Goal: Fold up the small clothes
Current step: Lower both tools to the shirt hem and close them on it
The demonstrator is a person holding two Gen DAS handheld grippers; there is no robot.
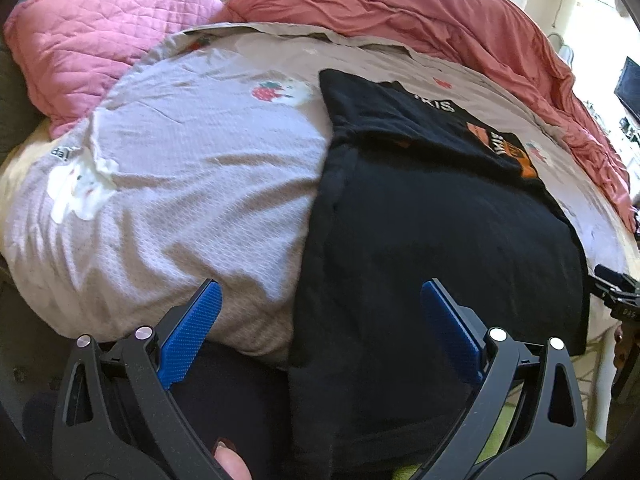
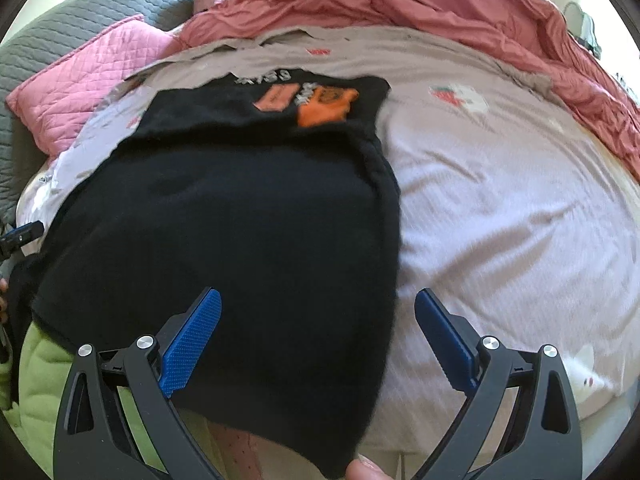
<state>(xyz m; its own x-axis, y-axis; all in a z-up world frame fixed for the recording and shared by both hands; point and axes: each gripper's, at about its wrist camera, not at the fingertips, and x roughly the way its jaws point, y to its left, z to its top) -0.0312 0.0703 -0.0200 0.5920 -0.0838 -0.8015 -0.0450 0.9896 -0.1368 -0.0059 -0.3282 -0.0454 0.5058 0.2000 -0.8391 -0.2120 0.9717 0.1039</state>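
A black shirt (image 2: 240, 216) lies flat on the bed sheet (image 2: 500, 200). The left gripper (image 1: 320, 304) and right gripper (image 2: 318, 308) hover over the shirt's near end, both wide open and holding nothing.

Black shirt (image 2: 224, 216): near hem drops over the bed (image 2: 500, 200) edge, cut off at frame bottom. Its print (image 2: 316, 100) is motion-blurred in right wrist view, lettering unreadable. Left view shows only "KIS", rest folded under. Right claw (image 1: 616, 292) mostly clipped by left view's right edge, jaw state unclear there.
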